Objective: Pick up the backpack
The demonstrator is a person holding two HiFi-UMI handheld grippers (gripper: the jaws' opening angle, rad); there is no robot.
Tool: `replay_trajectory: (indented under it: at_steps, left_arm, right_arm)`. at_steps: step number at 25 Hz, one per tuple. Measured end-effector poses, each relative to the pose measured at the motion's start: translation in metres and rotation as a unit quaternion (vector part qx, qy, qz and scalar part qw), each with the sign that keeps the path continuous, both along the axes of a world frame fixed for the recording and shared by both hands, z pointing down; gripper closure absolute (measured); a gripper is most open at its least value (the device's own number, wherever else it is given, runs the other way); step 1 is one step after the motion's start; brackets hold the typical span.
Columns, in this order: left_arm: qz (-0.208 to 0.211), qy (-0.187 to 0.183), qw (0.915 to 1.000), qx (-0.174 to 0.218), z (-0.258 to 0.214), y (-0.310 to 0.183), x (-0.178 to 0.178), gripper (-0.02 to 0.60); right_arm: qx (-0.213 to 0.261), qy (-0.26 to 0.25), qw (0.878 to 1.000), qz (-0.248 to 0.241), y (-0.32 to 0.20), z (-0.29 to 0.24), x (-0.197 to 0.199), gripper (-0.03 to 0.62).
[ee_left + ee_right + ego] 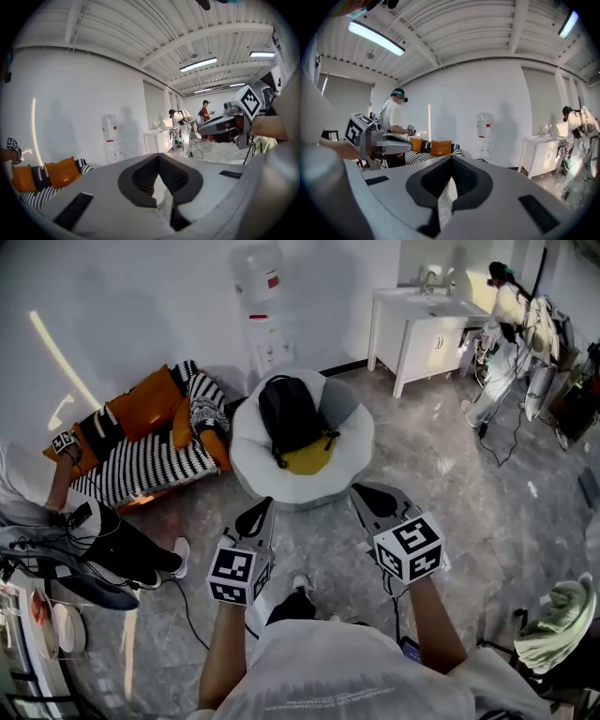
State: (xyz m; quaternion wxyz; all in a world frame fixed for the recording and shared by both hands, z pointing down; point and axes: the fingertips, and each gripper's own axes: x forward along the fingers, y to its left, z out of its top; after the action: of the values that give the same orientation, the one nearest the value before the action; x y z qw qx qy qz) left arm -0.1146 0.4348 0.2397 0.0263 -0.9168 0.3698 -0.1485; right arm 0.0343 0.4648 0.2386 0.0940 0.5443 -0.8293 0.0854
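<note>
In the head view a black backpack [289,413] lies on a round white beanbag chair [251,460], with a yellow cushion [310,458] under its lower end. My left gripper [256,514] is shut and empty, just short of the chair's near edge. My right gripper [368,491] is shut and empty too, by the chair's near right side. In the left gripper view the jaws [159,158] meet with nothing between them; the same holds in the right gripper view [451,160]. The grippers' own bodies hide the backpack in both gripper views.
A striped sofa with orange cushions [150,460] stands left of the chair. A water dispenser [264,310] is behind it, and a white sink cabinet [424,332] at back right. One person sits at the left [89,531], another stands back right [502,343]. Cables cross the floor.
</note>
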Motion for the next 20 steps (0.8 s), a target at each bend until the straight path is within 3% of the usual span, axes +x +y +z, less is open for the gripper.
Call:
replay_trajectory:
  at_steps: [8,12,20]
  left_arm:
    - [-0.003,0.009,0.9999,-0.013,0.017,-0.04,0.001,0.566]
    - [-0.008,0.023,0.9995,-0.02,0.022,-0.088,0.002,0.568]
    - [-0.013,0.027,0.9993,-0.022,0.018,-0.195,0.001,0.566]
  right_arm:
    - [0.007,0.0,1.0,-0.006,-0.036,0.013,0.003,0.594]
    - [0.009,0.029,1.0,0.006,-0.077,0.015,0.01,0.594]
    - [-0.003,0.022,1.0,0.004,-0.176,0.011,0.011,0.594]
